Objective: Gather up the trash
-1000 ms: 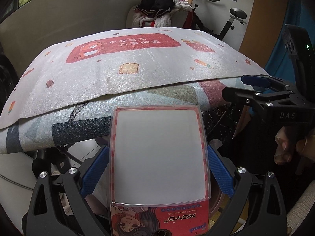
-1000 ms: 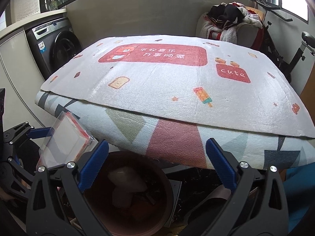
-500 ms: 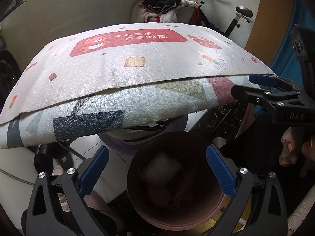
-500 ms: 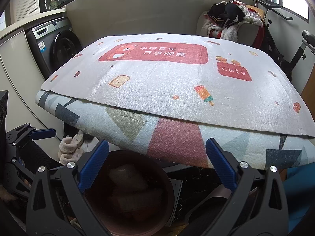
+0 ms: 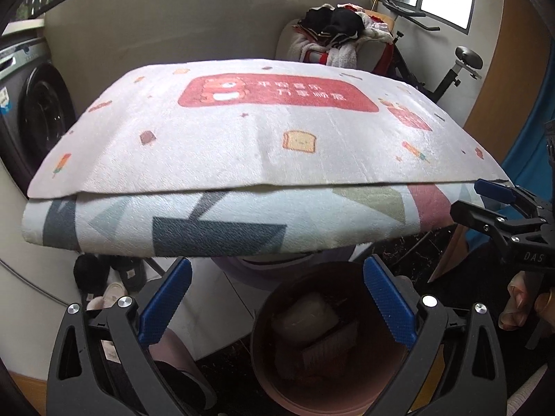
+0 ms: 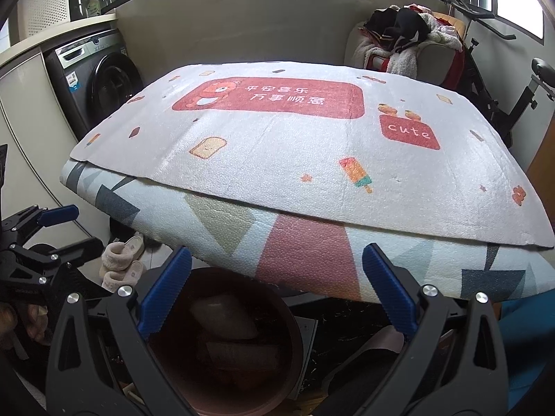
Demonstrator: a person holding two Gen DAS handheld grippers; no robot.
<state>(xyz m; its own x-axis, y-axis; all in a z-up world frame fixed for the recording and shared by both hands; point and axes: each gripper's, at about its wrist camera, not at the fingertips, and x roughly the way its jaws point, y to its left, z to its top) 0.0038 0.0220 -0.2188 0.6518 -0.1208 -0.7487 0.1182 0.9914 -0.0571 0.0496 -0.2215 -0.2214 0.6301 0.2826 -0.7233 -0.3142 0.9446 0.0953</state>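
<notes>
**Both grippers empty above the bin**

In the left wrist view the left gripper (image 5: 276, 306) has its blue-padded fingers (image 5: 165, 306) spread wide with nothing between them. Just below and beyond them, at about 5 o'clock, stands the round dusky-pink plastic trash bin (image 5: 350, 397), its mouth open; inside lie a pale wrapped packet (image 5: 307, 315) and other flat packaging, dim in the shadow.

In the right wrist view the right gripper (image 6: 276, 294) is likewise wide open and empty, with the same bin (image 6: 295, 343) under its left finger at about 7 o'clock. The left gripper shows there at 9 o'clock, and a hand (image 6: 20, 322) grips its handle.

Beyond the bin, filling the middle of both views, is the surface (image 5: 242, 228), covered by a pale foam mat printed with grey, green and pink triangles. On top lies a white fleecy cloth (image 6: 277, 159) with a red banner, toast and ice-lolly prints; it appears bare of loose items.

On the floor at 8 o'clock, under the surface edge, sit beige fluffy slippers (image 6: 121, 260). Farther off, at 10 o'clock, is a grey front-loading washing machine (image 6: 100, 76); at 1 o'clock, a chair heaped with dark and white clothes (image 6: 399, 41), and beside it a black exercise bike (image 6: 527, 93).
</notes>
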